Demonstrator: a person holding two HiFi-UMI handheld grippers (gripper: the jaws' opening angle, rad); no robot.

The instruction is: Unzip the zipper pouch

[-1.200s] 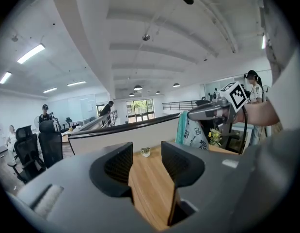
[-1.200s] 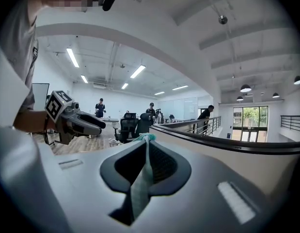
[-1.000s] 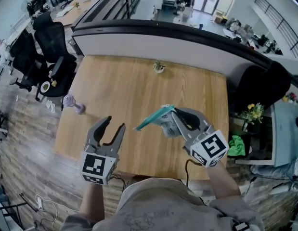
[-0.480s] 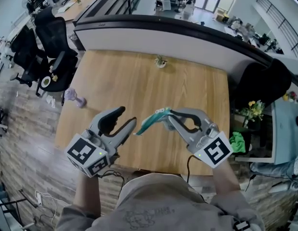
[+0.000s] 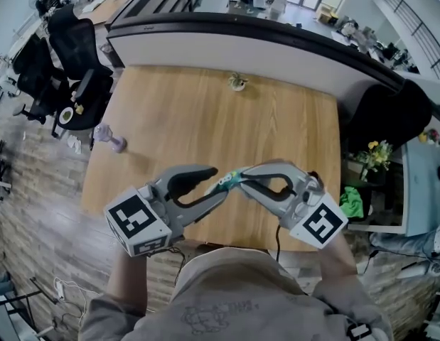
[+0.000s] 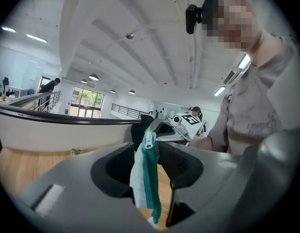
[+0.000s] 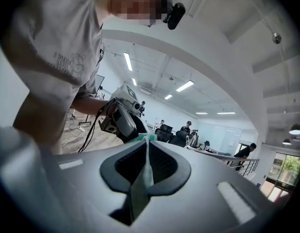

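Head view: left tongs (image 5: 220, 181) have swung in around the zipper end of the teal-and-white fabric zipper pouch (image 6: 150, 178), jaws wide but just narrowing, not yet pinching; right tongs (image 5: 241, 179) clamp it above the wooden tabletop (image 5: 205, 112), so unzipping likely starts next.

Right gripper (image 7: 148, 141): jaws pressed together on the thin edge of the teal zipper pouch (image 7: 149, 165), which runs between them out to the far tips.

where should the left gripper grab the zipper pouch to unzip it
Take the silver zipper pull at the top of the zipper pouch, coming from the side opposite the right gripper, which pinches the other end. The left gripper, jaws just closing, straddles the pouch without pressing it.
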